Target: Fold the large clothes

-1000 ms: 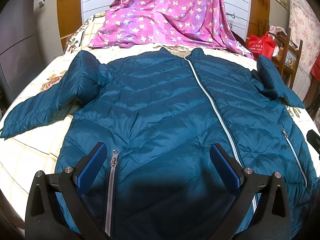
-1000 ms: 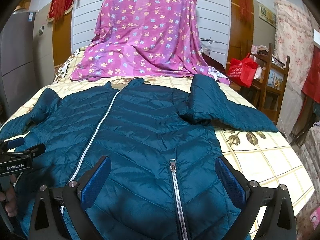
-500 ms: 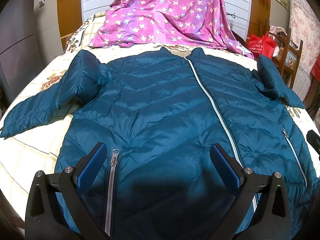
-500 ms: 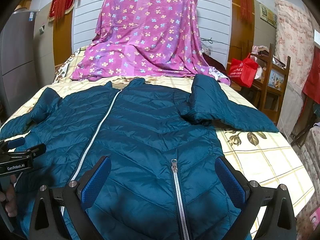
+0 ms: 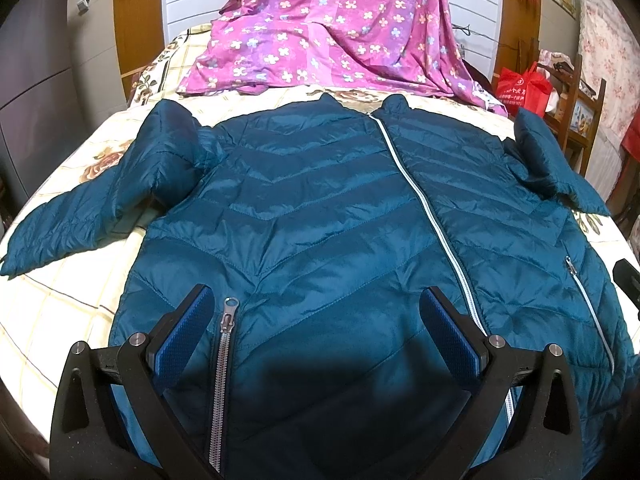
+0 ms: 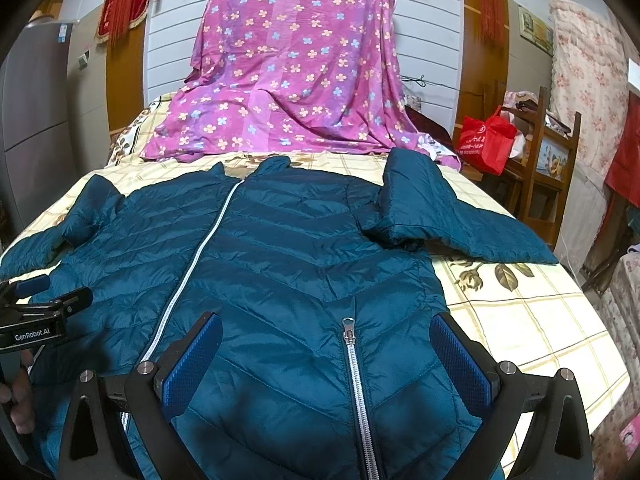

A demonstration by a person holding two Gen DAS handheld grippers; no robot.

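Ideally, both released claws, left claw (image 5: 320,322) and right claw (image 6: 328,350), pinch the teal puffer jacket (image 5: 340,216) hem corners evenly before folding.

- left gripper (image 5: 320,320): matte black angular arms, silver round screws at the joints, blue dimpled pads (image 5: 186,330) inside the fingers.
- right gripper (image 6: 330,360): same black frame, silver screws, blue textured pads (image 6: 460,360).
- white "genrobot.ai" lettering on the left gripper's black body; bare skin of a hand (image 6: 18,396) beneath.

Even indoor light, sharp focus, fisheye-bent dark corners, foreground shadow.
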